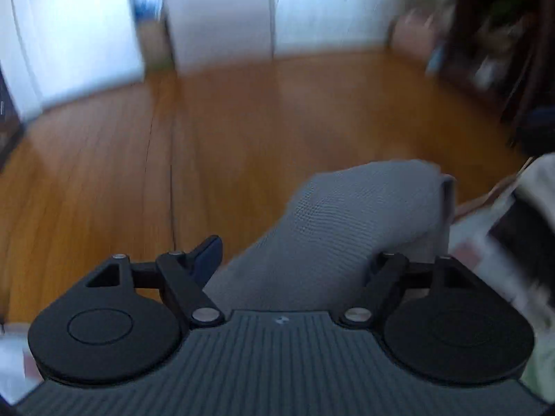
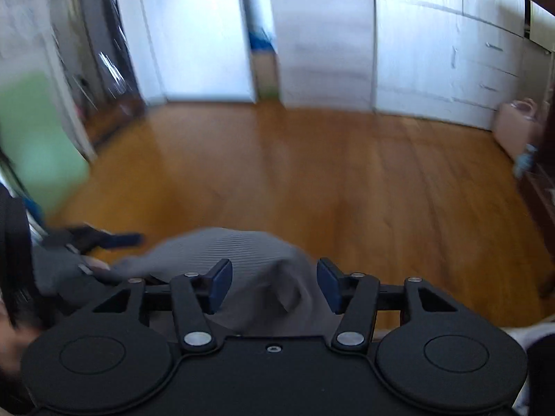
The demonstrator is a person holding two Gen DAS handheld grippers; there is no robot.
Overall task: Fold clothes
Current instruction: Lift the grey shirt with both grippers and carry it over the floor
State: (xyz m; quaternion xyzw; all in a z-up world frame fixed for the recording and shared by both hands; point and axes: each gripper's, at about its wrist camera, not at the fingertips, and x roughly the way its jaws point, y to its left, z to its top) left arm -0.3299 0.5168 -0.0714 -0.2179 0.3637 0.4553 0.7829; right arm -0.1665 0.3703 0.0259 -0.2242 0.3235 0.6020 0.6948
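A grey ribbed garment (image 1: 353,215) hangs bunched in the air above the floor. My left gripper (image 1: 298,246) stands open; the garment lies across its gap and covers the right finger, so only the left blue pad (image 1: 208,253) shows. My right gripper (image 2: 275,284) is open too, with a fold of the same garment (image 2: 242,253) sitting between its two blue pads, which do not press it. The left gripper's blue finger (image 2: 121,239) appears at the left edge of the right wrist view, next to the garment. Both views are motion-blurred.
An orange wooden floor (image 2: 312,173) stretches ahead to white cabinets (image 2: 433,52) and doors. A dark shelf (image 1: 503,34) stands at the right, a pink object (image 2: 517,128) against the wall, and a green shape (image 2: 38,138) at the left. Blurred white cloth (image 1: 485,228) shows at the right.
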